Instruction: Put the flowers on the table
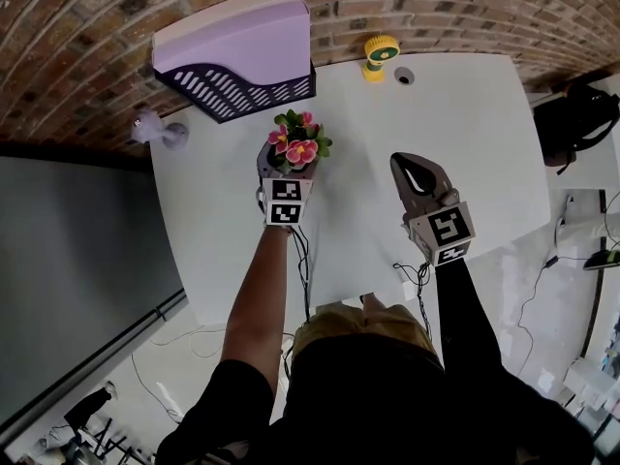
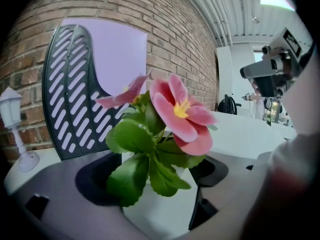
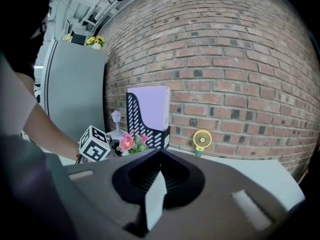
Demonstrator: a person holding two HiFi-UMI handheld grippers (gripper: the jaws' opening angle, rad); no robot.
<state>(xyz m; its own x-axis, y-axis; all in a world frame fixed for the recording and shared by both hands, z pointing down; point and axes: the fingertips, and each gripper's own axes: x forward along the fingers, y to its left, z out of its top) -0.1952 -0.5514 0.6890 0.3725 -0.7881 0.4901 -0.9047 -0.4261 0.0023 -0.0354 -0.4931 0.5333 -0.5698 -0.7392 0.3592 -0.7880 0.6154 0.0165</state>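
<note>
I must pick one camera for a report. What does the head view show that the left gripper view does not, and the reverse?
Only the head view: the small yellow desk fan and the person's arms. Only the left gripper view: the white pot between its jaws. Both: the pink flowers with green leaves, the black slotted file holder, the small white lantern lamp, the brick wall.

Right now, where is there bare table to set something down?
Widest bare patch: the right side of the table, bordered by the right tool, the yellow fan and the right edge. A strip lies between the potted flowers and the right tool. Crowded: back left, where file holder, lamp and potted flowers sit close.
</note>
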